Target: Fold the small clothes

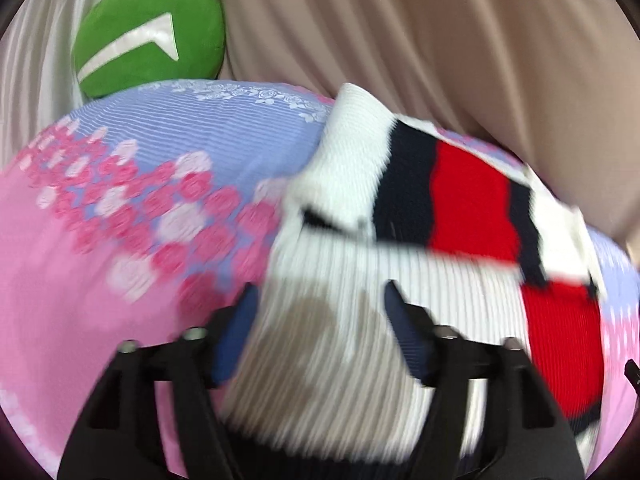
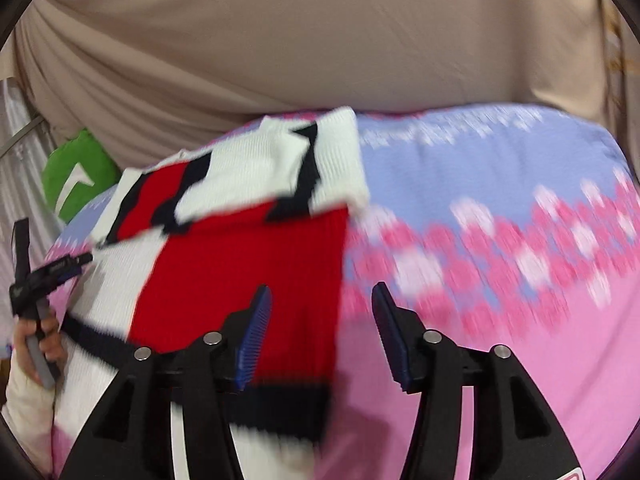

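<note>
A small knitted sweater [image 1: 400, 272] in white, red and navy lies on a pink and lilac flowered bedsheet [image 1: 100, 240]. Its sleeves [image 1: 460, 196] are folded across the body. My left gripper [image 1: 320, 300] is open, with its fingers on either side of the sweater's white lower part. In the right wrist view the sweater [image 2: 240, 256] lies at left. My right gripper [image 2: 320, 300] is open over the sweater's right edge, with the left finger above the red panel and the right finger above the sheet. The left gripper [image 2: 52, 264] shows at the far left there. Both views are motion-blurred.
A green cushion [image 1: 148, 36] sits at the back left of the bed; it also shows in the right wrist view [image 2: 76, 176]. Beige draped fabric [image 2: 320, 40] hangs behind the bed. The bedsheet [image 2: 520, 320] stretches out to the right of the sweater.
</note>
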`<state>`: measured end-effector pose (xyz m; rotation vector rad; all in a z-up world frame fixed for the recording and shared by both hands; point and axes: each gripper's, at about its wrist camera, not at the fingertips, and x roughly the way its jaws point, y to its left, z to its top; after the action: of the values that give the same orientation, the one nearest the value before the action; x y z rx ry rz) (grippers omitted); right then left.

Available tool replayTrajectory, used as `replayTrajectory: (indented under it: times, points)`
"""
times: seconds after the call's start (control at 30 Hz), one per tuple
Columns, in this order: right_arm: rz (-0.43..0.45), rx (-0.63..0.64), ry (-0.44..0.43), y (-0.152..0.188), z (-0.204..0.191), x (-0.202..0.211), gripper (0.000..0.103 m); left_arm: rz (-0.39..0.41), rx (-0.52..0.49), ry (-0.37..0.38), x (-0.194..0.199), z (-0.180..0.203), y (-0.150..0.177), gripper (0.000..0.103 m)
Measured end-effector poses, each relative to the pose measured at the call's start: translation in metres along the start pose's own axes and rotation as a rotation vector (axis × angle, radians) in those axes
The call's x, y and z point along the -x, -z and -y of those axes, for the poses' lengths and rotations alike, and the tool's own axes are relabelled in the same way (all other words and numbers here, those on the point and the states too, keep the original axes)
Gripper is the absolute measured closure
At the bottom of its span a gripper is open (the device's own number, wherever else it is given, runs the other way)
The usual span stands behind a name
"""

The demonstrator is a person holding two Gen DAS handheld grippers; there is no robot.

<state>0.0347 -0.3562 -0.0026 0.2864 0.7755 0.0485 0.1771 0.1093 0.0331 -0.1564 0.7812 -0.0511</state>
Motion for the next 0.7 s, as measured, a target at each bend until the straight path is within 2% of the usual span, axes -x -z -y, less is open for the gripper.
replayTrajectory:
  times: [0.1,0.13,0.27,0.37,0.47,0.7]
  points:
    - [-0.025,-0.04,-0.008,0.05,0.008,0.025,0.043,-0.015,-0.082,-0.022,0.039,-0.007,0.034,0.02]
    - [-0.038,-0.054,-0.011,0.067,0.01,0.035,0.043,-0.023,-0.109,-0.034,0.05,-0.009,0.046,0.019]
    - [-0.055,-0.081,-0.031,0.103,0.002,0.042,0.043,-0.055,-0.195,-0.125,0.081,-0.01,0.09,0.019]
    - [-0.063,-0.08,-0.084,0.115,-0.011,0.041,0.042,-0.069,-0.206,-0.158,0.091,-0.008,0.108,0.018]
    - [-0.072,-0.088,-0.126,0.12,-0.024,0.036,0.042,-0.062,-0.193,-0.151,0.098,-0.006,0.117,0.018]
    - [-0.08,-0.087,-0.153,0.124,-0.046,0.03,0.04,-0.095,-0.175,-0.125,0.099,0.0,0.132,0.018]
